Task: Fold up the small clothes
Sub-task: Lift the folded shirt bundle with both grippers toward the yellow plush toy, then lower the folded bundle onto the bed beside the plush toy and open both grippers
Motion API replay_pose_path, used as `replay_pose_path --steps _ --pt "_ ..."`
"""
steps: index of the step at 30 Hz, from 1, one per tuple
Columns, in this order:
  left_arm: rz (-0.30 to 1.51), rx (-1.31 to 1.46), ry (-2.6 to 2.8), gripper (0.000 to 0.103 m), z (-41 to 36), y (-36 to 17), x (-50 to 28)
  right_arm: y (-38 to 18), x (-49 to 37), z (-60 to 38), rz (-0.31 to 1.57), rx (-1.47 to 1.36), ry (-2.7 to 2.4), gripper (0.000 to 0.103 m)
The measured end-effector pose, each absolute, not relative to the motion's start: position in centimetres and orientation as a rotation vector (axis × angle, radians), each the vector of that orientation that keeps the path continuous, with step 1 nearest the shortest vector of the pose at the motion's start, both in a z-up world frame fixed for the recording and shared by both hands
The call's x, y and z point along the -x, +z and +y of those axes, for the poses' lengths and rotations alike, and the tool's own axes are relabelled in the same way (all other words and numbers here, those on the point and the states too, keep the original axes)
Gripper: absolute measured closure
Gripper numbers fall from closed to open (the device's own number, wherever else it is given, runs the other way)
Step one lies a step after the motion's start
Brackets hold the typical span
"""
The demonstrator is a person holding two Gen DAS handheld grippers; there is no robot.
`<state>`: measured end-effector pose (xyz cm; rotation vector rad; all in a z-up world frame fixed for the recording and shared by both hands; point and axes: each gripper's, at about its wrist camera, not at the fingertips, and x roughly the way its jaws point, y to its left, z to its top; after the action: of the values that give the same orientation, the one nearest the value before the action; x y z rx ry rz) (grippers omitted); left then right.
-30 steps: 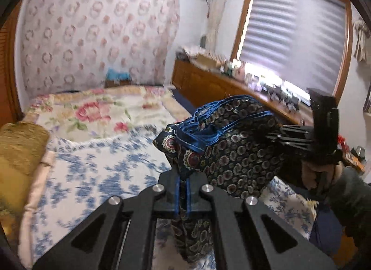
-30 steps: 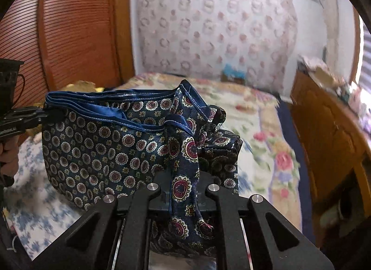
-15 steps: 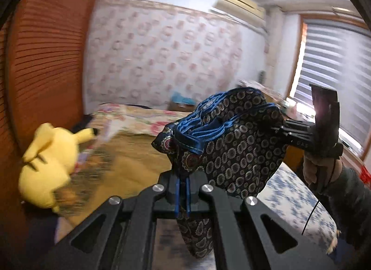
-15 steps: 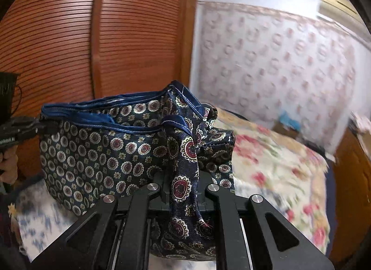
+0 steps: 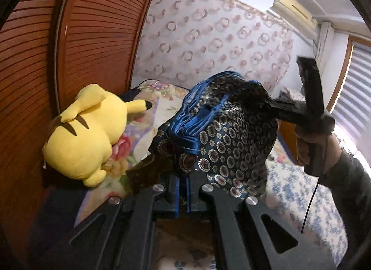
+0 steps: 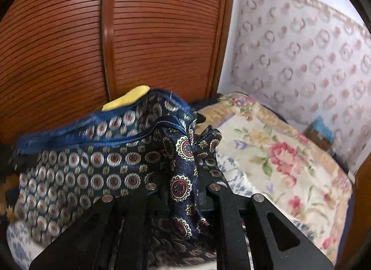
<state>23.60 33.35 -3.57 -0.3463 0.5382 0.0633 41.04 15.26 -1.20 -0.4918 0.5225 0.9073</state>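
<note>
A dark blue patterned garment (image 5: 231,135) with bright blue trim hangs in the air between both grippers. My left gripper (image 5: 183,191) is shut on its blue-trimmed edge. My right gripper (image 6: 183,188) is shut on the other end of the garment (image 6: 92,167). In the left wrist view the right gripper (image 5: 273,105) reaches in from the right, held by a hand, its tips buried in the cloth. The garment sags in a bundle above the bed.
A yellow plush toy (image 5: 85,130) lies on the bed against the brown louvred wardrobe doors (image 6: 116,37). A floral bedspread (image 6: 278,154) and a blue-and-white cover (image 5: 301,195) lie on the bed. A window with blinds (image 5: 357,93) is at the right.
Both grippers have swung left with the garment, from the window and dresser toward the wardrobe and the plush toy. The garment now bunches closer between them. Both grips stay shut.
</note>
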Motion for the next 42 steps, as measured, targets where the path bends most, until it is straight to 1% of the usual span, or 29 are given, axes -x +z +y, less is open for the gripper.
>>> replay_pose_path --steps 1,2,4,5,6,7,8,9,10,11,12,13,16,18,19,28,37,39,42 --pt "0.545 0.331 0.071 0.103 33.2 -3.8 -23.8 -1.4 -41.4 15.7 0.522 0.480 0.900 0.087" --pt "0.551 0.322 0.071 0.103 33.1 -4.1 -23.8 -1.5 -41.8 16.2 0.521 0.465 0.888 0.079" --pt "0.553 0.311 0.076 0.103 32.8 -4.2 -23.3 -1.2 -42.5 16.4 0.508 0.430 0.851 0.069" --pt "0.553 0.305 0.079 0.099 32.8 -4.1 -23.0 -0.9 -42.6 16.3 0.495 0.412 0.842 0.065" --pt "0.553 0.300 0.084 0.098 32.7 -4.1 -22.9 -0.7 -42.2 15.1 0.480 0.407 0.831 0.063" --pt "0.553 0.295 0.084 0.094 32.6 -4.0 -22.8 -0.5 -42.0 14.6 0.462 0.407 0.823 0.058" --pt "0.552 0.292 0.082 0.086 32.5 -3.7 -22.5 -0.3 -41.7 14.3 0.444 0.412 0.818 0.054" --pt "0.551 0.287 0.077 0.080 32.5 -3.6 -22.4 -0.3 -41.2 13.9 0.427 0.415 0.815 0.052" --pt "0.549 0.281 0.074 0.073 32.4 -3.5 -22.3 -0.3 -40.7 13.6 0.418 0.415 0.817 0.048" --pt "0.545 0.271 0.072 0.071 32.1 -3.2 -22.0 -0.4 -40.3 13.2 0.405 0.422 0.807 0.045" --pt "0.542 0.260 0.074 0.068 31.9 -3.0 -21.9 -0.5 -39.9 13.0 0.401 0.425 0.801 0.045" --pt "0.539 0.248 0.084 0.062 31.7 -2.8 -21.7 -0.7 -39.8 12.9 0.407 0.423 0.804 0.043" --pt "0.519 0.210 0.106 0.058 31.0 -2.1 -20.9 -1.2 -39.5 12.5 0.446 0.421 0.830 0.042" --pt "0.510 0.196 0.113 0.050 30.7 -1.6 -20.5 -1.7 -39.1 12.1 0.462 0.425 0.841 0.041" --pt "0.505 0.193 0.112 0.042 30.4 -1.4 -20.4 -1.9 -38.7 11.8 0.465 0.423 0.841 0.041" --pt "0.531 0.141 0.111 0.042 26.5 -0.7 -19.5 -1.7 -34.9 6.4 0.488 0.323 0.827 0.040" --pt "0.548 0.091 0.052 0.042 19.2 0.1 -17.6 -0.9 -28.4 -3.7 0.478 0.255 0.735 0.038" --pt "0.543 0.086 0.033 0.042 17.6 0.1 -17.3 -0.7 -26.6 -6.3 0.466 0.247 0.699 0.037" --pt "0.534 0.076 -0.009 0.042 14.7 0.6 -16.5 -0.4 -23.5 -10.4 0.444 0.227 0.643 0.029"
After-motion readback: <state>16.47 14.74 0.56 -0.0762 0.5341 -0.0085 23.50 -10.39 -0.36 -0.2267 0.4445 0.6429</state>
